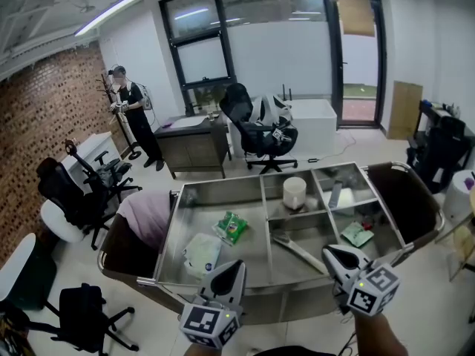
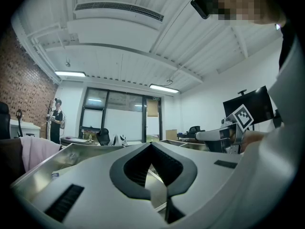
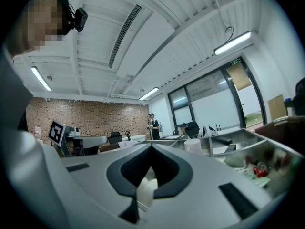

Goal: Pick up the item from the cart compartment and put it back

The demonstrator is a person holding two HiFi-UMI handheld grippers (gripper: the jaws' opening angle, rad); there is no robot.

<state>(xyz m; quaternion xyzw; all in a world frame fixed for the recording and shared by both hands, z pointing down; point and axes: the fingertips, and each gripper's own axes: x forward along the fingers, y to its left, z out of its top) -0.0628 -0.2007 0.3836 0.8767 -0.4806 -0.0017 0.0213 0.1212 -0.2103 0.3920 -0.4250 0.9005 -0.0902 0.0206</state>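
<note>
Holding the left tongs (image 1: 234,268) and the right tongs (image 1: 333,254) over the near edge of the cart (image 1: 223,190), both pinched shut with nothing between them. Not yet gripping anything: seeing a green packet (image 1: 231,227) and a white bag (image 1: 202,252) lying in the big left compartment, a white cup (image 1: 295,192) standing at the far middle, a long tool (image 1: 297,251) lying at the near middle just ahead of the right tongs. Not being able to tell which of these is meant. Likely risking, in going down shut, shoving a flat packet across the steel floor instead of catching it. Also risking knocking a divider (image 1: 265,221) on the way in, tipping the cup while reaching past it, or dropping the thing back into the wrong compartment.
</note>
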